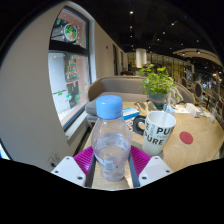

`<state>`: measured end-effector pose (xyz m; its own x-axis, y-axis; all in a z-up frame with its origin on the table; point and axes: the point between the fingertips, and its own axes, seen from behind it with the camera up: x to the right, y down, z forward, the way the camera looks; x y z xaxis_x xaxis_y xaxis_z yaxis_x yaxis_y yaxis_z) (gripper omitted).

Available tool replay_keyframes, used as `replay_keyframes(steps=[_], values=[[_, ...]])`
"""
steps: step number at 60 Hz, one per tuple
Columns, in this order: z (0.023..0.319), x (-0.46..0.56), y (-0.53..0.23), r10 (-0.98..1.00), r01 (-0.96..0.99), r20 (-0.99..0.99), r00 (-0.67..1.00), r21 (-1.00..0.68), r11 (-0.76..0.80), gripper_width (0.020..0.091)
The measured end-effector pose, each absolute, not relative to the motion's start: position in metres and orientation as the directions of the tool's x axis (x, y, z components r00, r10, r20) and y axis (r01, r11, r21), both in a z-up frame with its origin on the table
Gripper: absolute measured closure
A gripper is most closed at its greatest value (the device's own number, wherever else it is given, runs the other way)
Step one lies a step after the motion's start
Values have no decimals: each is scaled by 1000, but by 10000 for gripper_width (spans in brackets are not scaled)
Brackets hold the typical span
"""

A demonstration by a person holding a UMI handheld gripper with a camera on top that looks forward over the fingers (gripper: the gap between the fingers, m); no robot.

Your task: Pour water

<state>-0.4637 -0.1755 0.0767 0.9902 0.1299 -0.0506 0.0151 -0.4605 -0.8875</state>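
Note:
A clear plastic water bottle with a light blue cap stands upright between my gripper's fingers. Both magenta pads press against its lower sides, so the gripper is shut on the bottle. Water fills most of the bottle. Just ahead and to the right stands a white paper cup with black lettering on the wooden table. The bottle's base is hidden behind the gripper body.
A dark mug sits behind the bottle, left of the cup. A potted green plant stands farther back on the table. A red coaster lies right of the cup. A grey sofa and a wall with posters are at left.

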Motion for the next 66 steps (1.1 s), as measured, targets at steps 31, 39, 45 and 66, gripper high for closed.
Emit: replay_keyframes(steps=[31,39,45,66], values=[[143,-475,-168,145,-103,-176,974,-906,-410,764],[206,-479,-150,116,-421,-500,858,-815,-398,767],[238,-479,-125,64,-681,-764,643,-608,-408,769],[248,-455,-79,-112,-894,-973,-201,229,-385,767]])
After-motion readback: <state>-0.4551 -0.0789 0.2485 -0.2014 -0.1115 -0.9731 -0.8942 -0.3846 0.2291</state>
